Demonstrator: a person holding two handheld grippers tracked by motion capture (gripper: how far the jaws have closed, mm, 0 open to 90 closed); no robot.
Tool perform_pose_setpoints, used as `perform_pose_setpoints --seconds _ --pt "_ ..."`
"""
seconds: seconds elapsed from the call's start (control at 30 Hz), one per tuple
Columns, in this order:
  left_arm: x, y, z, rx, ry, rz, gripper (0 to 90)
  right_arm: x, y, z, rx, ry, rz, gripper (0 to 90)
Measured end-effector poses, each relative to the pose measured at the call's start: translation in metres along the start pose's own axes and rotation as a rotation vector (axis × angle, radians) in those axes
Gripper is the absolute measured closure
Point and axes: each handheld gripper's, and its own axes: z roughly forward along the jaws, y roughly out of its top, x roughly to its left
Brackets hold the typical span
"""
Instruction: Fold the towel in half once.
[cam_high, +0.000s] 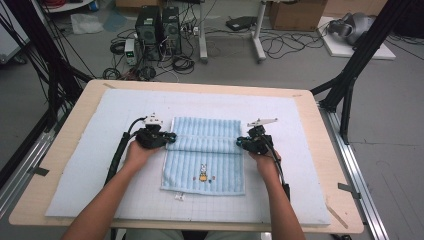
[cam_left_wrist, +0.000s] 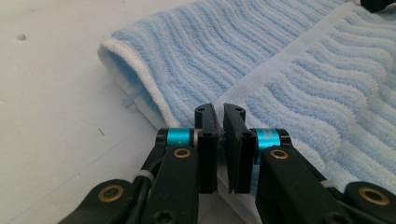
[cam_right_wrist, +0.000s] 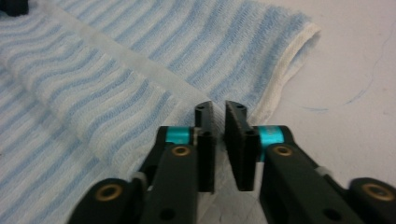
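High view: the blue towel (cam_high: 204, 155) lies at the centre of the frame on the white mat (cam_high: 90, 165) covering the tabletop (cam_high: 60, 145). Its upper part is folded over toward me, so the fold edge runs across between my two hands. I hold my left tool (cam_high: 170, 138) at that band's left end and my right tool (cam_high: 239, 142) at its right end, one per corner, so the layer can be carried evenly. Both forearms enter from the bottom of the frame, angled inward, wrists level.

Left gripper view: the jaws stand closed to a narrow slit, low centre, pinching the white towel hem.

Right gripper view: same state, jaws nearly together on the hem at the folded corner, upper right.
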Motion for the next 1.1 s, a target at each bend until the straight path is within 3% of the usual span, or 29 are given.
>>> perform_pose_setpoints --seconds 0.13,0.27,0.3,0.37,0.4,0.43,0.6,0.67,0.7,0.83,1.1 --pt "-0.001 0.001 -0.005 -0.020 -0.026 -0.003 84.2 0.002 0.000 -0.005 -0.004 -0.009 -0.024 89.2" --pt "-0.002 0.004 -0.012 -0.059 -0.032 -0.007 84.2 0.003 0.003 -0.011 -0.056 0.005 -0.018 89.1" --pt "-0.003 0.005 -0.013 -0.068 -0.034 -0.008 84.2 0.003 0.004 -0.013 -0.074 0.007 -0.008 85.5" --pt "-0.003 0.006 -0.014 -0.077 -0.034 -0.006 84.3 0.002 0.005 -0.014 -0.103 0.004 0.009 62.7" --pt "-0.003 0.006 -0.015 -0.078 -0.035 -0.005 84.3 0.000 0.006 -0.013 -0.119 0.007 0.056 55.9" --pt "-0.004 0.006 -0.015 -0.077 -0.035 -0.004 84.3 -0.001 0.005 -0.011 -0.116 0.023 0.083 55.8" --pt "-0.006 0.006 -0.018 -0.094 -0.042 0.000 84.4 0.003 0.001 0.008 0.007 -0.008 -0.001 64.2" --pt "-0.006 0.005 -0.021 -0.111 -0.049 -0.006 84.4 0.004 0.002 0.007 0.006 0.008 -0.016 78.8" --pt "-0.006 0.004 -0.021 -0.108 -0.051 -0.004 84.4 0.005 0.002 0.006 0.008 0.005 -0.027 81.4" --pt "-0.007 0.000 -0.024 -0.125 -0.062 -0.018 84.4 0.010 0.003 0.002 0.003 -0.003 -0.051 83.0" --pt "-0.014 -0.006 -0.038 -0.148 -0.097 -0.025 84.4 0.017 0.002 -0.018 -0.037 0.036 -0.063 83.0"
